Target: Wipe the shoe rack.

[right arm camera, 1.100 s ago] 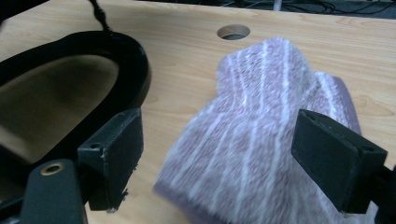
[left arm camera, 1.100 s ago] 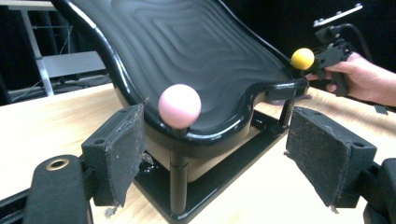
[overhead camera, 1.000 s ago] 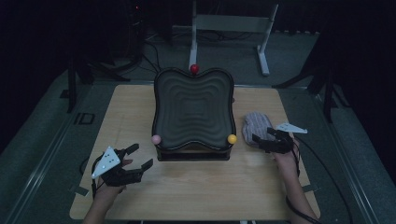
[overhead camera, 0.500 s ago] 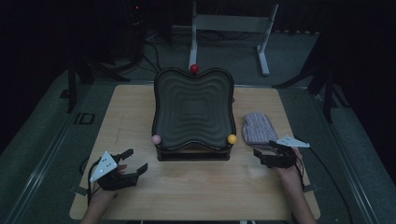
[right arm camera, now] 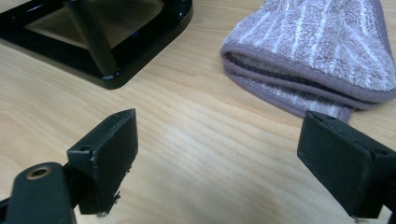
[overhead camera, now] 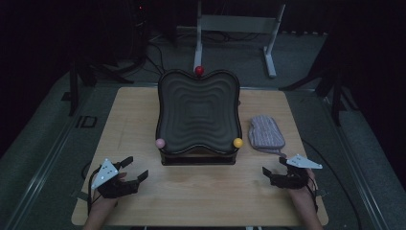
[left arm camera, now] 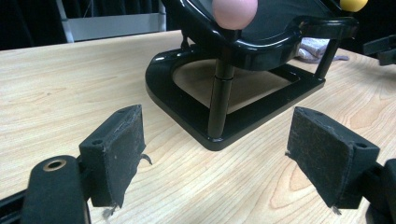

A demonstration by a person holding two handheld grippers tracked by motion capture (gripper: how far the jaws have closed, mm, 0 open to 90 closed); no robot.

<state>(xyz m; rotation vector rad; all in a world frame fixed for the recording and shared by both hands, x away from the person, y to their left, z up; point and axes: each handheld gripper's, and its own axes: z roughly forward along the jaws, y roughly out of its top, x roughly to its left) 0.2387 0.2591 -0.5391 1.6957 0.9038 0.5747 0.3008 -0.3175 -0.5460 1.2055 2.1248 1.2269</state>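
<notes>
A black wavy tray (overhead camera: 198,112) on a stand sits mid-table, with a pink ball (overhead camera: 160,143), a yellow ball (overhead camera: 238,142) and a red ball (overhead camera: 199,71) on its rim. A folded purple striped cloth (overhead camera: 266,132) lies to its right. My left gripper (overhead camera: 135,168) rests open near the front left edge, empty, facing the stand's base (left arm camera: 219,128) and the pink ball (left arm camera: 233,11). My right gripper (overhead camera: 274,169) is open and empty at the front right, just short of the cloth (right arm camera: 322,51); the stand's corner (right arm camera: 116,51) lies to its left.
The wooden table (overhead camera: 201,191) has bare surface in front of the stand between the two grippers. A white metal frame (overhead camera: 237,28) stands on the floor behind the table. Dark floor and cables surround it.
The right gripper has drawn back from the cloth toward the front edge, leaving the cloth on the table. The left gripper has also shifted slightly nearer the front edge.
</notes>
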